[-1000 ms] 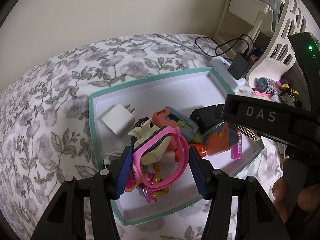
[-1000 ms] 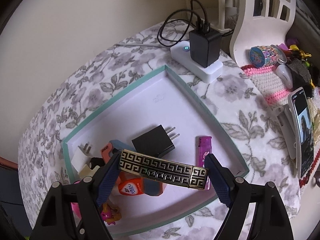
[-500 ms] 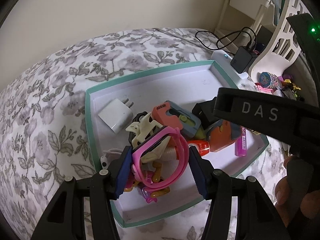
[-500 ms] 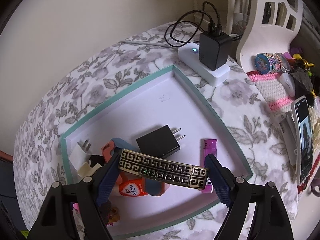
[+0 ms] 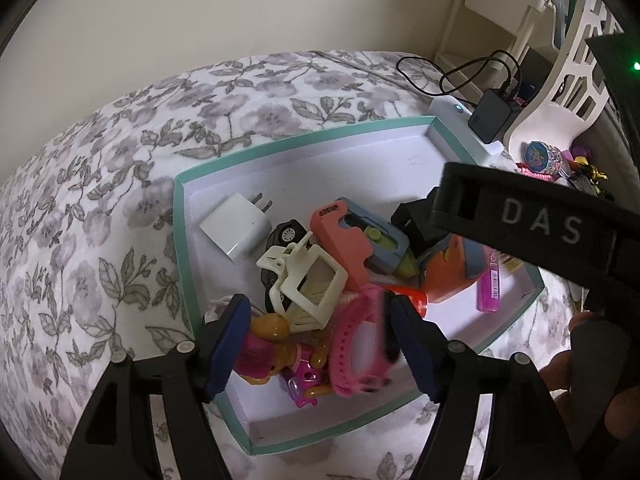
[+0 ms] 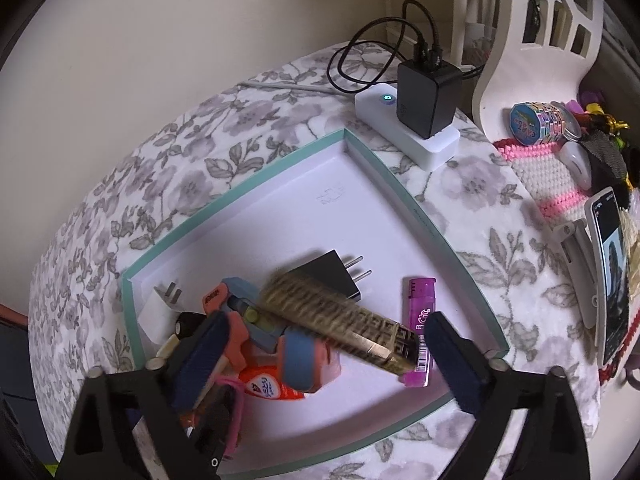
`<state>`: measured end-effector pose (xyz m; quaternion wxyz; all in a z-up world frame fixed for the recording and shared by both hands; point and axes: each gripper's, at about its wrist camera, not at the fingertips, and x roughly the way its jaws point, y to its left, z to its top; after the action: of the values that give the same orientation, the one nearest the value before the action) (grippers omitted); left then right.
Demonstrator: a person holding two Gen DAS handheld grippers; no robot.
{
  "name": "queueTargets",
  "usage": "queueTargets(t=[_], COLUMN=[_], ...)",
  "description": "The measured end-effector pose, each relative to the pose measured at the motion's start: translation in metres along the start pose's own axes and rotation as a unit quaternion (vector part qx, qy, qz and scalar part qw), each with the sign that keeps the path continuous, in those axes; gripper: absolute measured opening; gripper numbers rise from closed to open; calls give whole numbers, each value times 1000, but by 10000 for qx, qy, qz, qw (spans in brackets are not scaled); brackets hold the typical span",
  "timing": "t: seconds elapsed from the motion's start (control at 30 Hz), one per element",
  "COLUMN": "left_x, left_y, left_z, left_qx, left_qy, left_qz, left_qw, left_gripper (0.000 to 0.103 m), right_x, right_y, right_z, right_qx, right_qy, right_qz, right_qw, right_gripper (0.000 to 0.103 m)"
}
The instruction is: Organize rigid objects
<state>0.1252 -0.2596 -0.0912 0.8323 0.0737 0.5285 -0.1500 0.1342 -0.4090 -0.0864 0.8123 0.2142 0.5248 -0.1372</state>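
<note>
A teal-rimmed white tray (image 5: 181, 216) (image 6: 416, 216) on the flowered cloth holds a pile of small objects. My left gripper (image 5: 320, 340) is open above the tray's near end; a pink watch band (image 5: 356, 344), blurred, drops between its fingers onto the pile. My right gripper (image 6: 324, 356) is open; a gold and black patterned bar (image 6: 340, 316), blurred and tilted, falls from it over the black plug adapter (image 6: 328, 276) and the purple lighter (image 6: 418, 320). The right gripper's black body (image 5: 532, 224) crosses the left wrist view.
The tray also holds a white plug adapter (image 5: 236, 228), a cream plastic frame (image 5: 308, 276), an orange and blue case (image 5: 352, 236) and a pink doll (image 5: 260, 344). A white power strip with a black charger (image 6: 424, 104), a phone (image 6: 612, 280) and a white rack (image 6: 536, 20) stand to the right.
Both grippers have opened. The pink watch band has slipped out of the left one and the patterned bar has dropped out of the right one, both toward the tray.
</note>
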Motion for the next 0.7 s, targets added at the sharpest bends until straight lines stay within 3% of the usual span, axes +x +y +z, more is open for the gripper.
queueTargets(t=[0.07, 0.13, 0.43, 0.7], left_x=[-1, -3, -15, -27], left_y=[1, 3, 25, 69], left_z=[1, 2, 8, 10], left_qx=[-23, -59, -404, -1144], left_qy=[-30, -69, -357, -588], left_qz=[27, 23, 182, 508], left_qw=[10000, 10000, 9984, 9904], left_gripper=[77, 86, 87, 87], right_x=[-2, -4, -22, -24], right_y=[-1, -2, -5, -8], right_z=[1, 1, 6, 6], right_qx=[47, 85, 212, 284], right_qy=[-47, -93, -491, -525], right_qz=[10, 4, 49, 87], right_qw=[10000, 9999, 9986, 9982], right_gripper=[101, 101, 102, 102])
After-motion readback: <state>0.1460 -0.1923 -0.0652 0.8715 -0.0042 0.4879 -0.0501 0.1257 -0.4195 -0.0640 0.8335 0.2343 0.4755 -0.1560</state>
